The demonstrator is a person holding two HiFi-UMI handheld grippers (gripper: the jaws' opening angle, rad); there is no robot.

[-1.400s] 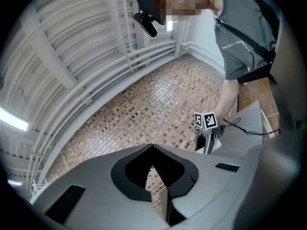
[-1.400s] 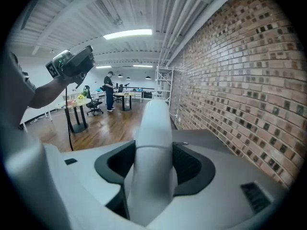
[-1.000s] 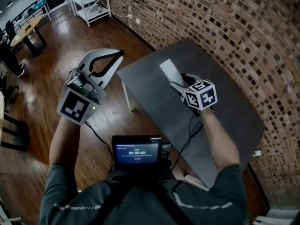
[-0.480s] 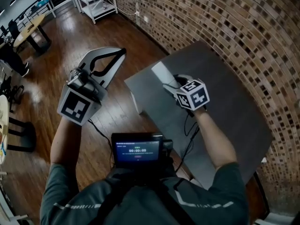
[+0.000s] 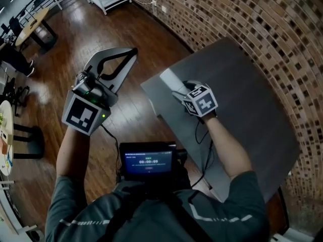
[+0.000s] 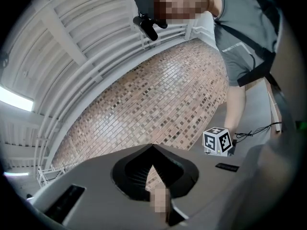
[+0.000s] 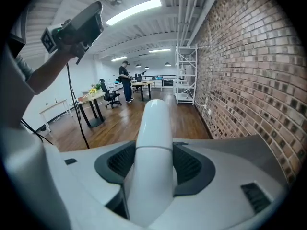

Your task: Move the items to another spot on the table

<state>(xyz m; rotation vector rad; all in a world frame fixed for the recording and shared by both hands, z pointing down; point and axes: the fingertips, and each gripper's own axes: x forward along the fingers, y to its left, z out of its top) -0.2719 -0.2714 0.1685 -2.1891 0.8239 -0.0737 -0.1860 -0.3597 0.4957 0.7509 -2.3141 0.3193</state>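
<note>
A small screen (image 5: 148,161) sits nearest, at the person's chest, with 2 grippers held out past it. The left gripper (image 5: 130,54) hangs over the wood floor (image 5: 60,39), off the bench (image 5: 247,105). Its fingers are closed tip to tip on nothing, and I judge it is parked aside so the carry has room. The right gripper (image 5: 180,88) has its fingers clamped on the sides of 1 white bottle (image 7: 154,138), which points forward over the bench's corner. Whether the bottle touches the top I cannot tell. Beyond rises the brick wall (image 5: 252,19).
</note>
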